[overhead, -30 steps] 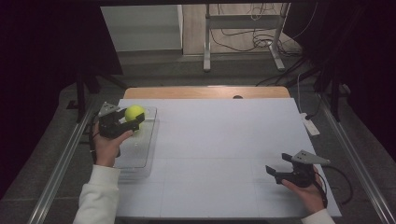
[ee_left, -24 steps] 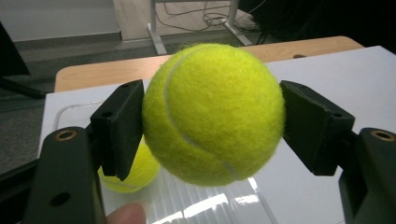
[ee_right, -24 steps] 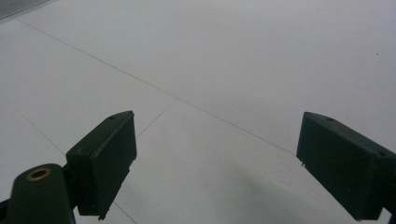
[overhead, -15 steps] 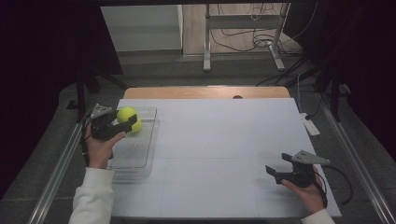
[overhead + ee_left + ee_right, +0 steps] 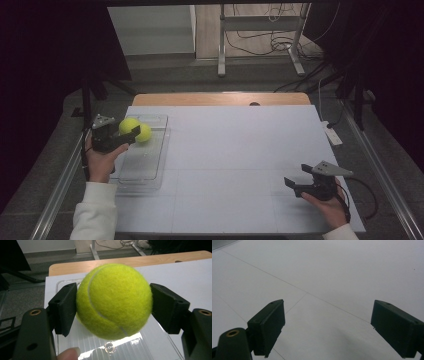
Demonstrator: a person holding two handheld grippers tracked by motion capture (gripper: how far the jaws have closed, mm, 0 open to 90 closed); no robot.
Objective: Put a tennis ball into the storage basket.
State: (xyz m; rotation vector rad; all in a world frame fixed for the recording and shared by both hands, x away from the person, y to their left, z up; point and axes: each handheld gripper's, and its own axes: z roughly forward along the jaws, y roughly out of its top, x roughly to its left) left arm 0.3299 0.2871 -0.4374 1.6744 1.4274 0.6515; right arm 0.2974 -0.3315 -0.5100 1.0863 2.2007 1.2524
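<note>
Left tongs (image 5: 131,134) pinching tennis ball (image 5: 128,125), shifted left over tray (image 5: 150,170), right tongs (image 5: 296,182) spread, unmoved

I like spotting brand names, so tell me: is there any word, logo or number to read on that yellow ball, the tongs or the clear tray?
None can be read. The tennis ball in the left tongs shows just its white seam; the clear tray and right tongs are plain.

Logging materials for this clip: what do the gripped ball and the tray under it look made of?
Tennis ball: fuzzy yellow-green felt with a pale curved seam, probably over rubber. Tray: clear, glossy, likely plastic; the table shows through and its ribbed floor catches glare.
</note>
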